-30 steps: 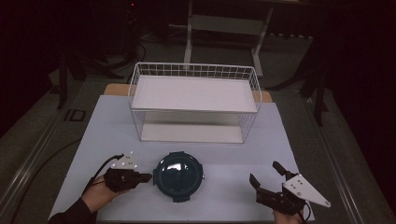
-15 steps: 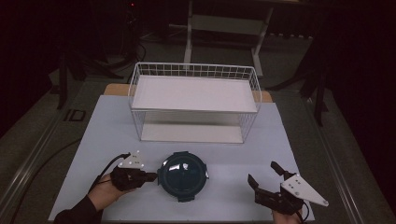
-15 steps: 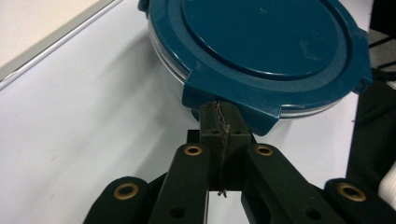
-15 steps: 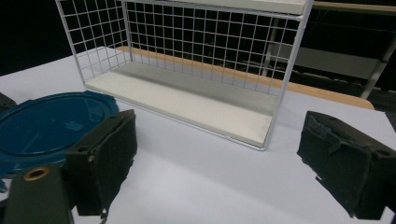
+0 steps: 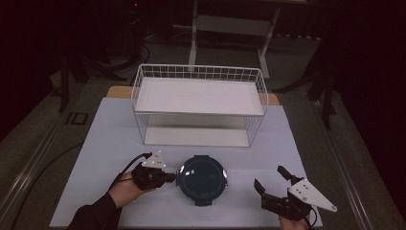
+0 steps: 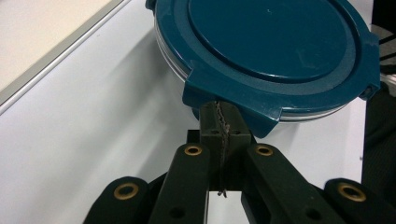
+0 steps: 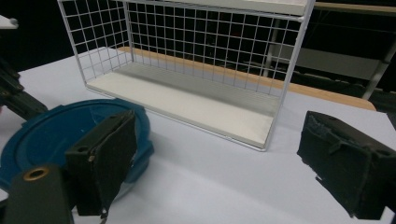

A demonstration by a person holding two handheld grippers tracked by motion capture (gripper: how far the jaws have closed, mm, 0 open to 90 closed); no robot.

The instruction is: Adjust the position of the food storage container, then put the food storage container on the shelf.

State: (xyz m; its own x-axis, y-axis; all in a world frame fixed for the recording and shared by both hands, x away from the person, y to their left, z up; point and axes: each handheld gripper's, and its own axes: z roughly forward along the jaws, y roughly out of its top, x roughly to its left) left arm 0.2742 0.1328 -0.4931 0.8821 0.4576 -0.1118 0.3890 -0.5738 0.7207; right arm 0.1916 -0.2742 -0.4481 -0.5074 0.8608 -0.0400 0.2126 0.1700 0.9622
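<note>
High view, nearest edge first: the right hand-held gripper (image 5: 272, 180) sits on the counter (image 5: 105, 143) to the right of the round container (image 5: 202, 176), well apart from it, with its two black jaws spread wide and nothing between them. A pale grey three-cornered plate lies flat on top of it. The right gripper view confirms this wide gap, showing blocky black pads with a rough, serrated inner face on either side.

Just left of the container, the left hand-held gripper (image 5: 168, 178) is held by a hand (image 5: 125, 188) in a dark sleeve, and its tips reach the container's left rim. In the left gripper view the jaws are pressed together, toothed faces meeting in a thin seam, and their tips tuck under a flat latch tab (image 6: 233, 100) that flares out from the lid's edge; whether anything is pinched between them I cannot tell.

The container is round and shallow, with a smooth, glossy dark teal plastic lid (image 6: 268, 39) that has a raised circular panel and squared tabs around its rim. A clear band shows beneath the lid. It rests on the matte white counter surface, near the front edge.

Beyond the container stands a white wire rack (image 5: 198, 105), a rectangular frame of fine square mesh holding two flat white shelves, one above the other.
</note>
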